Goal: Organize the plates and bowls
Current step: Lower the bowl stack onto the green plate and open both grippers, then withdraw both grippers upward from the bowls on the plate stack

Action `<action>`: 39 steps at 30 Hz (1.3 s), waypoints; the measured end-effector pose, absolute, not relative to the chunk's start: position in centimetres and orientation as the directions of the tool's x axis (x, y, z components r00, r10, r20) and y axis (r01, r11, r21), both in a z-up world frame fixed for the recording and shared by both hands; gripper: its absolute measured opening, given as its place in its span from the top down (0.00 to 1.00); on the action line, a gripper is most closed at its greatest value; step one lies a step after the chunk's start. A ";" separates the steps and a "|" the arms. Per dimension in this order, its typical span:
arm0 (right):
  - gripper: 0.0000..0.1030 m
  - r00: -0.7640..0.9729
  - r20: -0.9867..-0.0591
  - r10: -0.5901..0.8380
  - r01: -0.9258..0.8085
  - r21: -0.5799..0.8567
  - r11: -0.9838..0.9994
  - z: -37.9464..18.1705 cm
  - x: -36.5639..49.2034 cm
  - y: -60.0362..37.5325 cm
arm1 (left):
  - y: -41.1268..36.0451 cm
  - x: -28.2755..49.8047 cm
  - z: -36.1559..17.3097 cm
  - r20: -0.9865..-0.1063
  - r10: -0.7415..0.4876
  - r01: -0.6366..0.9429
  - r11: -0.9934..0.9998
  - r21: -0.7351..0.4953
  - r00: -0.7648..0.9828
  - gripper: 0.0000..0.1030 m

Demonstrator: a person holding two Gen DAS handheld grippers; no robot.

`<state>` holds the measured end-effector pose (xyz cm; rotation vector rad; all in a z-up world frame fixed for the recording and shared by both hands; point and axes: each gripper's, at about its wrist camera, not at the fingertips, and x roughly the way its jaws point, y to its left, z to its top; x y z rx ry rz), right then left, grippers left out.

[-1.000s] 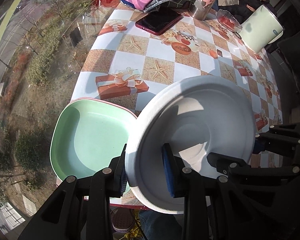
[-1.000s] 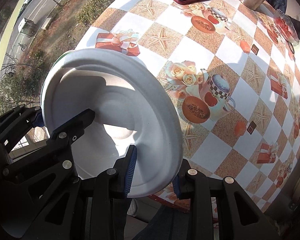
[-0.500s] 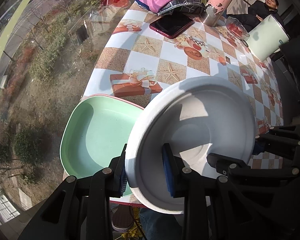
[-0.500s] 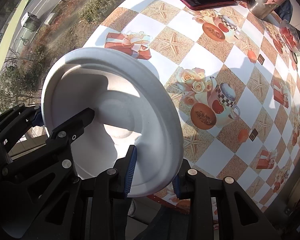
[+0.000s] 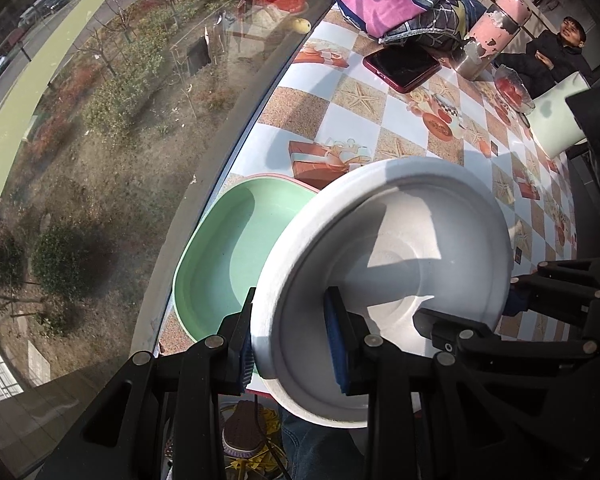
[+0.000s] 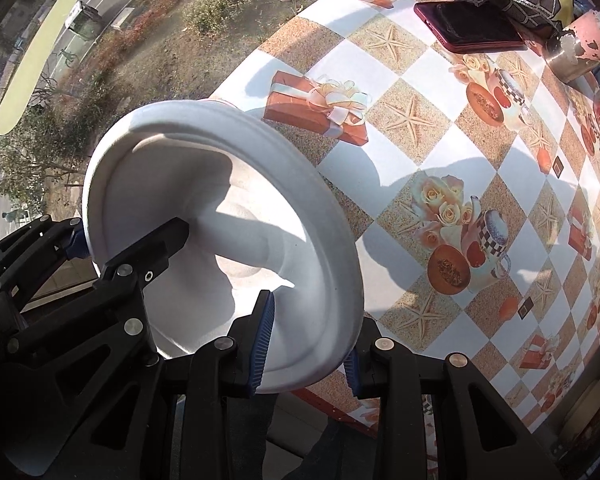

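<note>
A round white plate (image 5: 384, 248) hangs tilted above the table, gripped at opposite sides of its rim. My left gripper (image 5: 292, 332) is shut on its left rim, blue pads on either side of the edge. My right gripper (image 6: 308, 340) is shut on the right rim of the white plate (image 6: 228, 208) in the same way. Each gripper shows in the other's view, the right gripper (image 5: 468, 300) and the left gripper (image 6: 128, 232). A mint-green squarish plate (image 5: 236, 256) lies on the table's near left corner, partly under the white plate.
The checked tablecloth (image 5: 364, 120) ends on the left against a window pane (image 5: 228, 128). At the far end lie a red phone (image 5: 402, 66), a pink flask (image 5: 488, 36), a folded cloth (image 5: 400, 4), a glass bowl (image 5: 512, 92) and a pale green cup (image 5: 556, 116). A person (image 5: 556, 56) sits beyond.
Both grippers have carried the white plate sideways towards the window-side edge, and it now overlaps more of the green plate. Both grips are unchanged.
</note>
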<state>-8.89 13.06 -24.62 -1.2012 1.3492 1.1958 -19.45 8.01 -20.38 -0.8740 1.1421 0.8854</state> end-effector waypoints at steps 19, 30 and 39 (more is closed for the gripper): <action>0.67 -0.110 -0.989 -0.097 -0.994 0.109 0.014 -25.8 -10.2 14.4 | 9.5 -21.8 -21.2 -0.982 0.137 -0.939 0.335 -0.080 0.132 0.69; 0.28 -0.102 -0.995 -0.023 -0.995 0.101 0.018 -25.2 -8.2 13.9 | 9.3 -22.9 -20.0 -0.961 0.255 -0.930 0.368 -0.002 0.104 0.46; 0.11 -0.073 -0.996 0.057 -0.994 0.077 0.072 -20.3 -5.4 12.4 | 7.4 -20.9 -15.1 -0.931 0.346 -0.874 0.482 0.070 0.116 0.24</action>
